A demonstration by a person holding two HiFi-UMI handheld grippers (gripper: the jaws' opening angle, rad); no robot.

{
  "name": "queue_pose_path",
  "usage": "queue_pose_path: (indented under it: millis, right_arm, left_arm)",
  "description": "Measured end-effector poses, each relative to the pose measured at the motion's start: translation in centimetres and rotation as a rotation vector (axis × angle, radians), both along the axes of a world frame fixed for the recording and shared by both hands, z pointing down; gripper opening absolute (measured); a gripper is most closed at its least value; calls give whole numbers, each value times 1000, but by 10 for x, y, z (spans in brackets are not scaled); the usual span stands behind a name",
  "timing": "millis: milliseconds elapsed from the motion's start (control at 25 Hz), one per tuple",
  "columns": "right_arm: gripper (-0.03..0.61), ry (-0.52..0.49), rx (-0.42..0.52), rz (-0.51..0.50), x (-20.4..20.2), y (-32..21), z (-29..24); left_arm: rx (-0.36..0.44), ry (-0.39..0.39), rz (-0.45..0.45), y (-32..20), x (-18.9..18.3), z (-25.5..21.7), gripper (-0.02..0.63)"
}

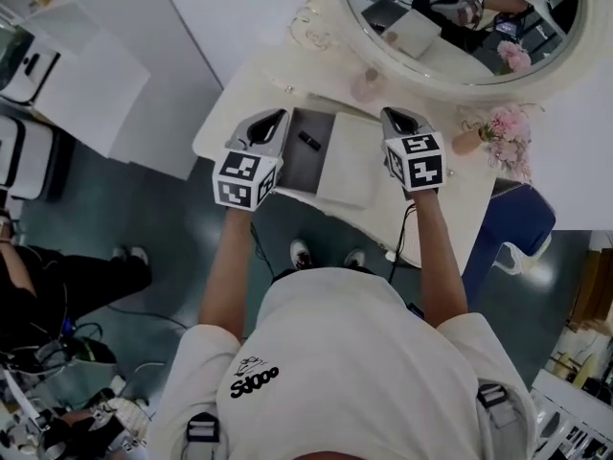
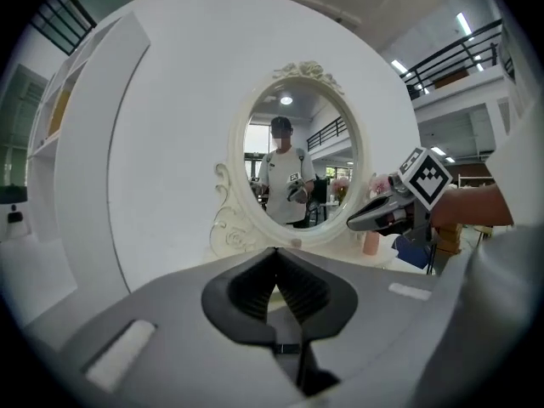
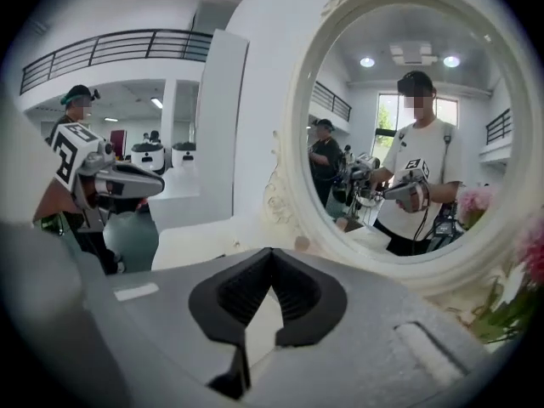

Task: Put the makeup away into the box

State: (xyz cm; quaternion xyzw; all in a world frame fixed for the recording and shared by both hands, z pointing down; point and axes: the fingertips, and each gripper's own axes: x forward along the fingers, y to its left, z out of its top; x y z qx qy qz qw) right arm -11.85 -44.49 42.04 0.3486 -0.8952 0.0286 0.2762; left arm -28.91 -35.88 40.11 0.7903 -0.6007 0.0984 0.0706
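On the cream vanity table [image 1: 239,113] lies an open flat box, a grey half [image 1: 308,169] and a white half [image 1: 351,166]. A small black makeup stick [image 1: 307,140] rests in the grey half. My left gripper [image 1: 266,123] hovers over the box's left edge, and my right gripper [image 1: 400,119] over its right edge. In the left gripper view my left gripper [image 2: 274,253] has its jaws closed tip to tip with nothing in them. In the right gripper view my right gripper [image 3: 272,252] is likewise shut and empty.
An oval mirror [image 1: 460,27] in an ornate cream frame stands at the table's back. A pink bottle [image 1: 367,86] sits before it, pink flowers [image 1: 508,132] at the right. A blue chair [image 1: 517,228] is right of the table. Another person [image 1: 57,286] sits at the far left.
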Motion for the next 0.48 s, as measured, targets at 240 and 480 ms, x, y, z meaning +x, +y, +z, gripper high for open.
queue_pose_path:
  millis: [240,480]
  right_arm:
    - [2,-149,157,46,61,3,-84]
    - [2,-221,313,90,106,13,-149]
  left_arm:
    - [134,-89,114,-20,59,-69,18]
    - [228,-145,202,-22,104,-118,18]
